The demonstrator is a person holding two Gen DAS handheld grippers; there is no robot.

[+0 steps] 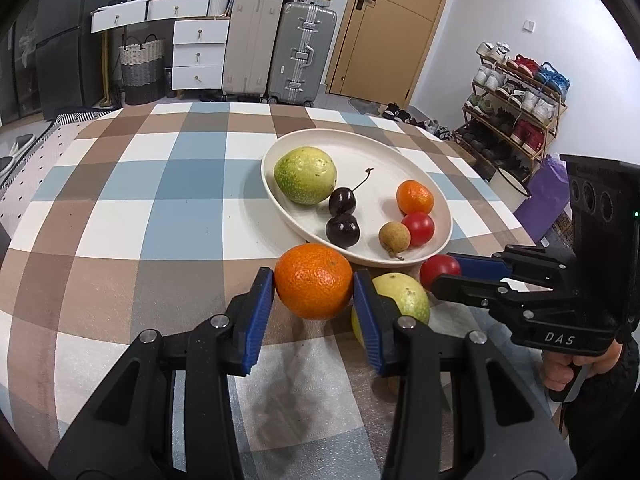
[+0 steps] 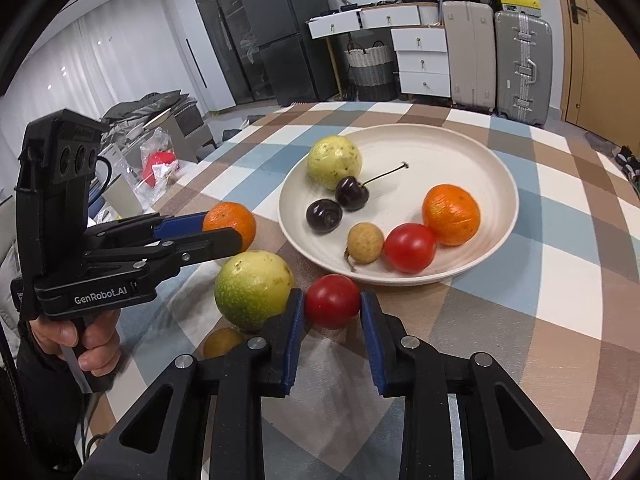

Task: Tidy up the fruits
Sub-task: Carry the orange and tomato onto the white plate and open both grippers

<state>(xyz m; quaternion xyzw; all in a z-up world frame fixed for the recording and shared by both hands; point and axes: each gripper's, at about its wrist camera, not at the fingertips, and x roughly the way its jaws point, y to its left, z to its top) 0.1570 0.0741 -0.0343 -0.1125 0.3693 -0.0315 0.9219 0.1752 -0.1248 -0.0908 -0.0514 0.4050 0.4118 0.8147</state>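
My left gripper (image 1: 314, 284) is shut on an orange mandarin (image 1: 313, 281) just in front of the white plate (image 1: 360, 148); it also shows in the right wrist view (image 2: 228, 226). My right gripper (image 2: 332, 306) is shut on a red tomato (image 2: 332, 301), near the plate's front rim (image 2: 460, 136); the tomato also shows in the left wrist view (image 1: 439, 270). A green-yellow fruit (image 2: 253, 289) lies on the cloth between the grippers. The plate holds a green fruit (image 1: 305, 175), two dark cherries (image 1: 343, 229), a small mandarin (image 1: 415, 197), a tomato (image 1: 418, 228) and a longan (image 1: 394, 237).
A small yellowish-brown fruit (image 2: 222, 342) lies on the checked tablecloth (image 1: 140, 208) beside my right gripper's left finger. Suitcases (image 1: 276, 48), drawers and a shoe rack (image 1: 516, 96) stand beyond the table. The table's edge runs along the right in the left wrist view.
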